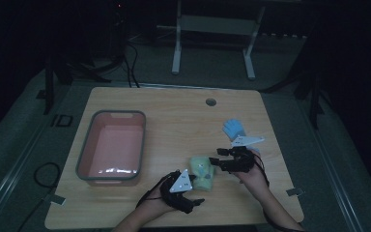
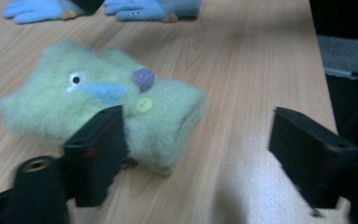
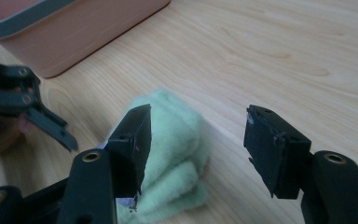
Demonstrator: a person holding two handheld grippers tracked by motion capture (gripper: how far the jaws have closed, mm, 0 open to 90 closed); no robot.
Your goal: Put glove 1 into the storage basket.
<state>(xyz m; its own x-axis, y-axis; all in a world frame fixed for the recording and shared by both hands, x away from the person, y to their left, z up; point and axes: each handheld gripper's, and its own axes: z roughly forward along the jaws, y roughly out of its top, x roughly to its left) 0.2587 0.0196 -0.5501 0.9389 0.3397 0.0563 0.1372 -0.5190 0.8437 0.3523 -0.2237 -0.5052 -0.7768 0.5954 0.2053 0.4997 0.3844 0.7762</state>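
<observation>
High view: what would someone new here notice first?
A fuzzy green glove with a sewn-on face lies near the table's front edge, flanked by the left gripper and the right gripper, both with jaws apart. To its left stands a pink bin; blue gloves lie behind the right gripper.

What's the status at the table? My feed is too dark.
Left gripper and right gripper open, flanking the green glove. Glove flat on table, not gripped. Nothing in the way; pink bin apart.
</observation>
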